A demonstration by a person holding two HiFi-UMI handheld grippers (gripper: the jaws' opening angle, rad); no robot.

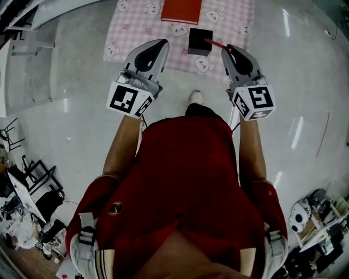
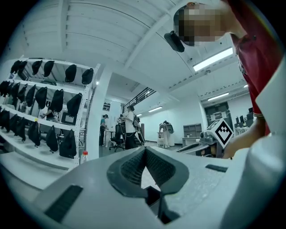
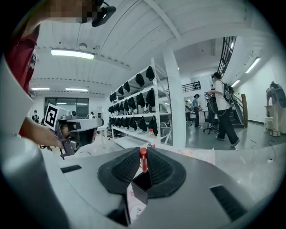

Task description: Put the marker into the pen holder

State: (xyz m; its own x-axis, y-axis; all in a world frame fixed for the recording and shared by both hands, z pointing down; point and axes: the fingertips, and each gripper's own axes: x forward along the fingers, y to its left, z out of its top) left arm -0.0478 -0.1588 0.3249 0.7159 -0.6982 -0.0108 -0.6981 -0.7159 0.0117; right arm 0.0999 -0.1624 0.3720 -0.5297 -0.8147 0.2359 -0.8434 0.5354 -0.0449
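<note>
A red marker (image 1: 216,44) is clamped between the jaws of my right gripper (image 1: 229,50) and pokes out leftward, its end over the black square pen holder (image 1: 199,41). In the right gripper view the marker (image 3: 143,159) stands between the ribbed pads of that gripper (image 3: 144,164), with the holder (image 3: 141,182) seen through the gap below. My left gripper (image 1: 158,46) hovers left of the holder. Its jaws (image 2: 145,151) meet at the tips with nothing between them.
The holder stands on a pink checked mat (image 1: 136,24) on a pale glossy floor. A red book (image 1: 181,10) lies on the mat beyond the holder. Shelves of dark bags (image 3: 134,120) and standing people (image 3: 223,107) are far off.
</note>
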